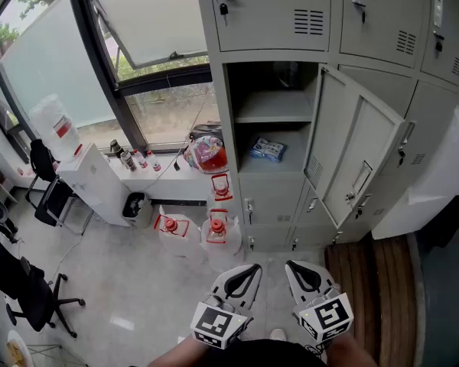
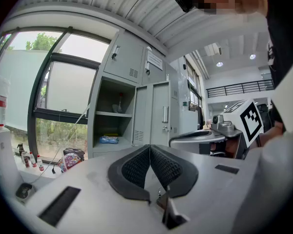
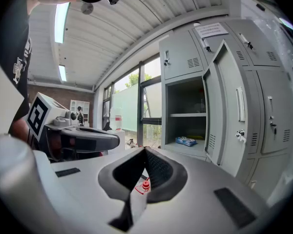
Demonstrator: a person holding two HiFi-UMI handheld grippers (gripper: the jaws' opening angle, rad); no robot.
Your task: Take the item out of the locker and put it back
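Observation:
The grey locker (image 1: 271,105) stands open, its door (image 1: 352,155) swung out to the right. A blue packet (image 1: 268,149) lies on its lower shelf and shows in the left gripper view (image 2: 109,139) and the right gripper view (image 3: 186,141). A dark object stands at the back of the upper compartment (image 1: 287,73). My left gripper (image 1: 252,268) and right gripper (image 1: 292,267) are held side by side low in the head view, well short of the locker. Both point at it. Each has its jaws shut with nothing between them (image 2: 150,147) (image 3: 145,150).
Two water jugs with red handles (image 1: 218,232) (image 1: 170,226) stand on the floor before the locker's left side. A colourful bag (image 1: 206,153) lies on the window ledge. A white water dispenser (image 1: 92,178) and office chairs (image 1: 23,289) are at the left. Wooden decking (image 1: 375,274) runs at the right.

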